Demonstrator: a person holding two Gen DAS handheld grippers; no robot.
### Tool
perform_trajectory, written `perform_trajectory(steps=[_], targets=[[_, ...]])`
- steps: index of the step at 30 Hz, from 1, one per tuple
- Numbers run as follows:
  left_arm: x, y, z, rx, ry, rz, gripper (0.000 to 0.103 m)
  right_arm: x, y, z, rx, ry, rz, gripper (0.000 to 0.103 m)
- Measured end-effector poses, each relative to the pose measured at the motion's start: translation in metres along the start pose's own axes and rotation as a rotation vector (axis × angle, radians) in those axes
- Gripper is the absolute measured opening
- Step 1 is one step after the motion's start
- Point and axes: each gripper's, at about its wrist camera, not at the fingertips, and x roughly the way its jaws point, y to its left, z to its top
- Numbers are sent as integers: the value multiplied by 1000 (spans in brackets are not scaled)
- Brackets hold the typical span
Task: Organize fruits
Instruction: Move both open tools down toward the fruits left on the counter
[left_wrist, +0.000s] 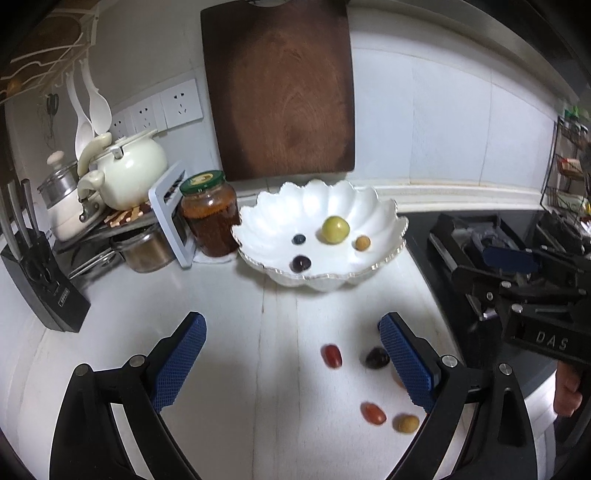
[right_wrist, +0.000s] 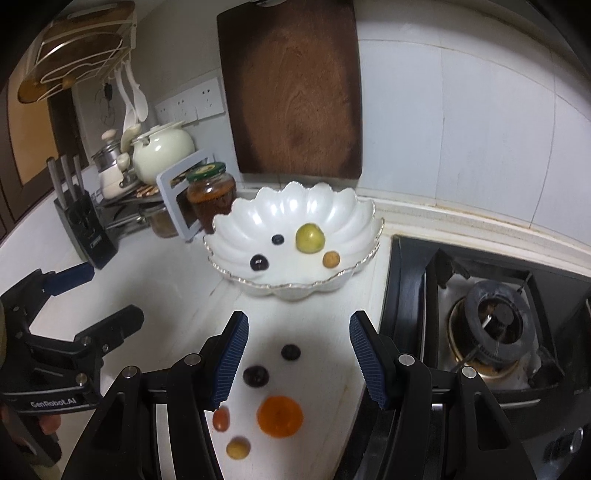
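1. Fruit is split between two places: some in the white scalloped bowl (right_wrist: 291, 214), the rest loose on the white bench (right_wrist: 177, 295) nearer the cameras.
2. Inside the bowl lie a green fruit (right_wrist: 310, 238), a small tan fruit (right_wrist: 330, 259), a blueberry (right_wrist: 277, 239) and a dark grape (right_wrist: 259, 262), all apart from each other.
3. On the bench in front of the bowl sit an orange fruit (right_wrist: 280, 416), a dark round berry (right_wrist: 290, 352), another dark grape (right_wrist: 255, 376), a red cherry tomato (right_wrist: 221, 420) and a yellowish fruit (right_wrist: 238, 448).
4. The left wrist view adds a second red cherry tomato (left_wrist: 332, 356) further out on the bench.
5. The right gripper (right_wrist: 298, 354) hangs over the loose fruit, its fingers apart and gripping nothing.
6. The left gripper (left_wrist: 291, 363) hovers over the bench too, fingers spread wide, empty.
7. A jar with a green lid (right_wrist: 211, 197) stands just beside the bowl's left edge; a wooden cutting board (right_wrist: 295, 88) leans on the wall behind, and a gas stove (right_wrist: 491, 325) borders the bench's right edge.
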Motion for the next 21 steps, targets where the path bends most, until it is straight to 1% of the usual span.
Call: perform_trajectory(steps=[8,11,15,21], targets=[[-5,-4,-19,-16,35,-22,96,-1,3,-18,-15,50,21,58],[-4,-8,-27,-10,56,-40,96,1,3,-26,-12,76,35,58],[-3,-13,-34,8,70,-47,96,4,1,-35,-4,108,44,58],[1,-17,-47,38,94,-69,90,8,4,-50,-2,160,51,58]])
